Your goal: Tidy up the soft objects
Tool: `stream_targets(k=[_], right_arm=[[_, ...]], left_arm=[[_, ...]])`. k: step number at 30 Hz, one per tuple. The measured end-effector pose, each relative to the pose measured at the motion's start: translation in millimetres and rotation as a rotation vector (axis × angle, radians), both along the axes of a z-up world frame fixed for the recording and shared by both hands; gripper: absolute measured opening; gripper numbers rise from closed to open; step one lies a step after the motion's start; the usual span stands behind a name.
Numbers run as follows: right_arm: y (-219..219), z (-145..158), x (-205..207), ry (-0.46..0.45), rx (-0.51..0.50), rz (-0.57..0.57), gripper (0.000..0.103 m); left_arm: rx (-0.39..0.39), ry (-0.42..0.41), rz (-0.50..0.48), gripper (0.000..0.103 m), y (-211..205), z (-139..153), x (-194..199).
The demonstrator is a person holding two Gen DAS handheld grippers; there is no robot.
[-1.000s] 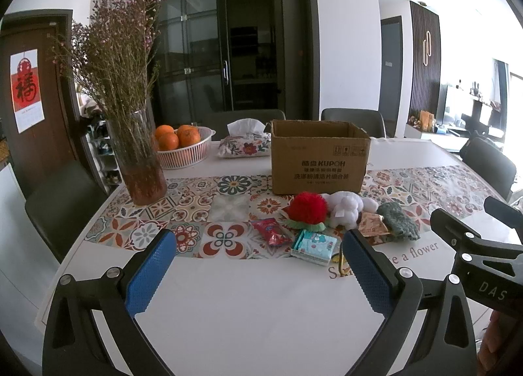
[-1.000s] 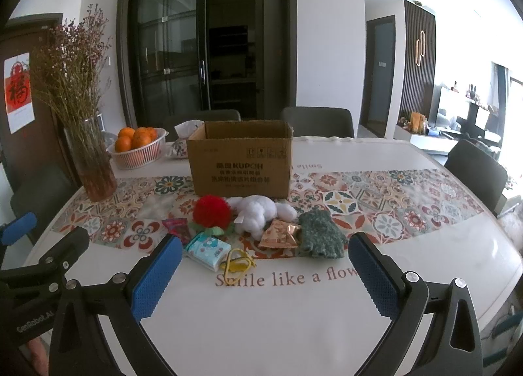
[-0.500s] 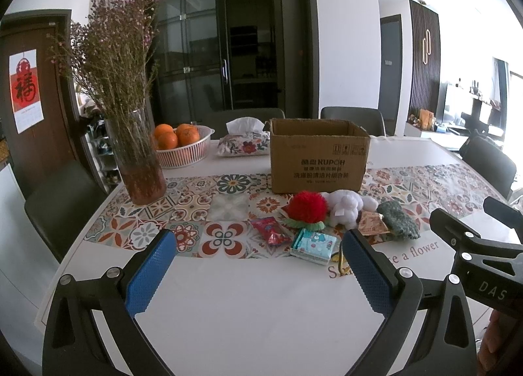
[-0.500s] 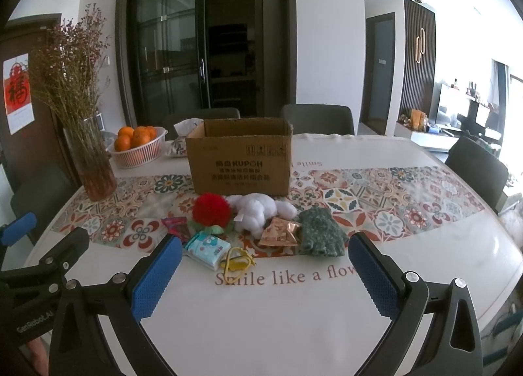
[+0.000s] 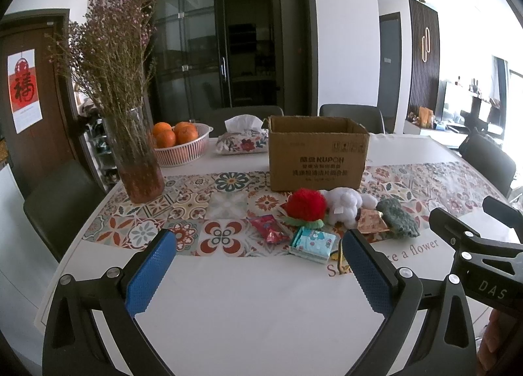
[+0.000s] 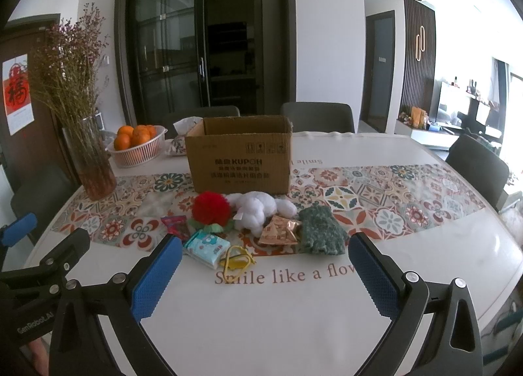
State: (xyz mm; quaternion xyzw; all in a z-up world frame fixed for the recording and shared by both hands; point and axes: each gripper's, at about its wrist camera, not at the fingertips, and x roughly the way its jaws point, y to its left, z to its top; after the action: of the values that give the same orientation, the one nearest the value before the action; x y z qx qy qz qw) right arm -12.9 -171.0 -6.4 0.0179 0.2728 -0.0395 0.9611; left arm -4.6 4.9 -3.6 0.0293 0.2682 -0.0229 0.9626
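Note:
A red pompom (image 6: 210, 212), a white plush toy (image 6: 258, 211) and a green knit glove (image 6: 322, 233) lie in front of an open cardboard box (image 6: 240, 160). Around them lie a red snack packet (image 6: 176, 227), a blue tissue pack (image 6: 207, 247), a gold packet (image 6: 279, 230) and a yellow band (image 6: 237, 260). The pompom (image 5: 307, 204), plush (image 5: 345, 206), glove (image 5: 397, 219) and box (image 5: 317, 157) also show in the left wrist view. My left gripper (image 5: 258, 273) and my right gripper (image 6: 264, 278) are open and empty, held above the near table edge.
A glass vase of dried flowers (image 5: 137, 153) stands at the left. A basket of oranges (image 5: 183, 144) and a tissue box (image 5: 243, 140) sit behind it. Dark chairs (image 6: 317, 116) ring the table (image 6: 261, 327).

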Motion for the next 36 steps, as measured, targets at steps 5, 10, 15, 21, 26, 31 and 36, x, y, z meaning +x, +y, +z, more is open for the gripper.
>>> stream_targets(k=[5,10,15,21,26,31,36], right_arm=[[-0.3,-3.0,0.6,0.004,0.001,0.000,0.103],[-0.2,-2.5,0.9,0.005,0.001,-0.001,0.103],[-0.3,-2.3,1.2,0.005,0.001,0.000,0.103],[-1.3,-8.6,1.2,0.012,0.000,-0.002,0.103],[-1.7,-13.0,6.9,0.029,0.002,-0.002,0.103],[-2.5,-15.5,15.4,0.049,0.002,-0.006,0.103],[-3.6,-19.3,28.5,0.069,0.008,-0.009,0.103]], left_arm=[[0.001,0.002,0.001,0.103,-0.8,-0.6,0.1],[0.001,0.004,-0.001,0.103,-1.3,-1.2,0.3],[0.002,0.008,-0.002,0.103,-2.1,-2.9,0.7],[0.002,0.017,-0.004,0.103,-3.5,-6.3,1.9],[0.001,0.025,-0.003,0.103,-3.0,-7.2,4.9],[0.009,0.026,0.000,0.103,-3.1,-10.0,9.7],[0.016,0.036,-0.012,0.103,-4.5,-15.5,22.3]])
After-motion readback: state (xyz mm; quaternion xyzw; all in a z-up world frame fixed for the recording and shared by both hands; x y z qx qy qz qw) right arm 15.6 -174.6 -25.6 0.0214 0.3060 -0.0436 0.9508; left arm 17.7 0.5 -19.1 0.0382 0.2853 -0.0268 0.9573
